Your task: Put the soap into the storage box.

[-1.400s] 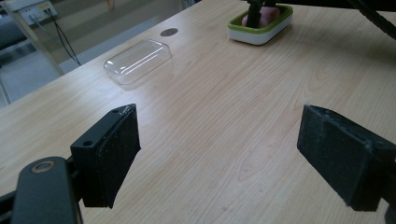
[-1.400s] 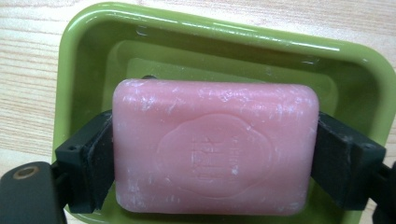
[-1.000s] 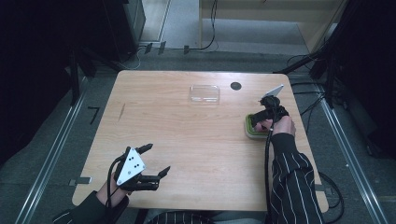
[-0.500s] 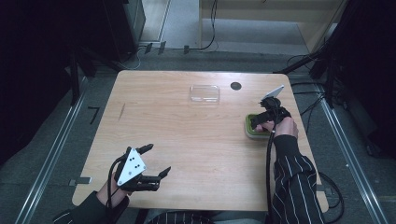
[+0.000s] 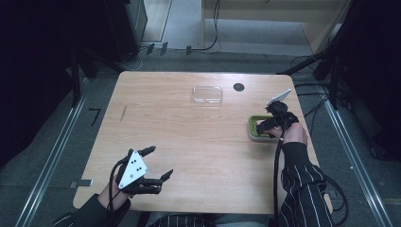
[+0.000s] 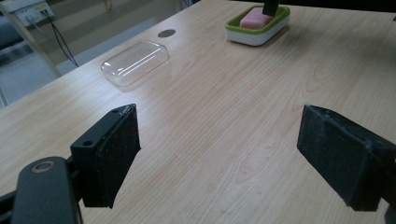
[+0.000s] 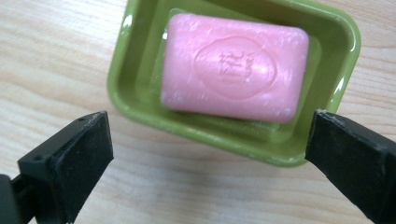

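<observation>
Right gripper point(image 7: 205, 154) jaws wide apart, hovering over pink soap bar point(image 7: 235, 67) in green dish point(image 7: 140, 107), table's 3 o'clock edge. Soap likely slick, rigid; grip across short sides.

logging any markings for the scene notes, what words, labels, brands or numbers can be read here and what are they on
Pink soap bar: an oval stamp pressed into its top holds embossed characters, too soft and blurred to read.
Green soap dish: no text visible.
Clear lid: no text visible.
Grey plate on the left hand-held gripper: black dots, no letters or numbers.
No text here can be read outright.
</observation>
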{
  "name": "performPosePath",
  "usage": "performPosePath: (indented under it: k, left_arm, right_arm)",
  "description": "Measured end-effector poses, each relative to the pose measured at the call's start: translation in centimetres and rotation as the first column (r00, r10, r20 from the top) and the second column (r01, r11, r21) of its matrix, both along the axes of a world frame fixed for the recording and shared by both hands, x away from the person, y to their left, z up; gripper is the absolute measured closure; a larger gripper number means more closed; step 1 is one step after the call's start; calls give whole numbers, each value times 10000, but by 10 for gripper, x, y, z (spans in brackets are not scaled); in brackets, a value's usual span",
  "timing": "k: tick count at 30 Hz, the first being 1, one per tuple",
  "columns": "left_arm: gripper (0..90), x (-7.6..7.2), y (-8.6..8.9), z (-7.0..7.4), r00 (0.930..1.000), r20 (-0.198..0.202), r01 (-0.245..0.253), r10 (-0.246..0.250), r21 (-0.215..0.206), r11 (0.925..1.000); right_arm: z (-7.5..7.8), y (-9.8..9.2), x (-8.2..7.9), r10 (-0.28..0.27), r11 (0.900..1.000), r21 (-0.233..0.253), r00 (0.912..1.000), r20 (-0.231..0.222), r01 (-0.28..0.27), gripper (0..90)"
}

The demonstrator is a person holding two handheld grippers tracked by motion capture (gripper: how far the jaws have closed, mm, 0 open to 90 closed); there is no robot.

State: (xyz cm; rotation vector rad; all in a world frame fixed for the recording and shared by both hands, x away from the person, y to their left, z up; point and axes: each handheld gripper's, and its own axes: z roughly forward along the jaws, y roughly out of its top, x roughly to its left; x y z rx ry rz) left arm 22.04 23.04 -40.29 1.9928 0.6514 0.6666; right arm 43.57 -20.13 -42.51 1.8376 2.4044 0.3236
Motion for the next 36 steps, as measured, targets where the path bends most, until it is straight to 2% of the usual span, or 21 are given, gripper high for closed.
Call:
performPosePath:
  k: [12,22,29,36]
  left_arm:
    - [140,0,0,0,10000,2,12,-12,-25,10000]
    - [140,0,0,0,10000,1,3,-3,-22,10000]
    - [140,0,0,0,10000,4,3,-3,2,10000]
    - [140,0,0,0,10000,1,7,-7,20,10000]
  right_arm:
    - [12,8,-32,567,9980,-305,9982,186,-561,14]
    - [19,23,-65,1403,9883,-650,9896,326,-1380,14]
    - [15,32,-86,1918,9792,-723,9812,229,-1897,14]
    - [7,33,-102,2174,9732,-768,9761,22,-2166,16]
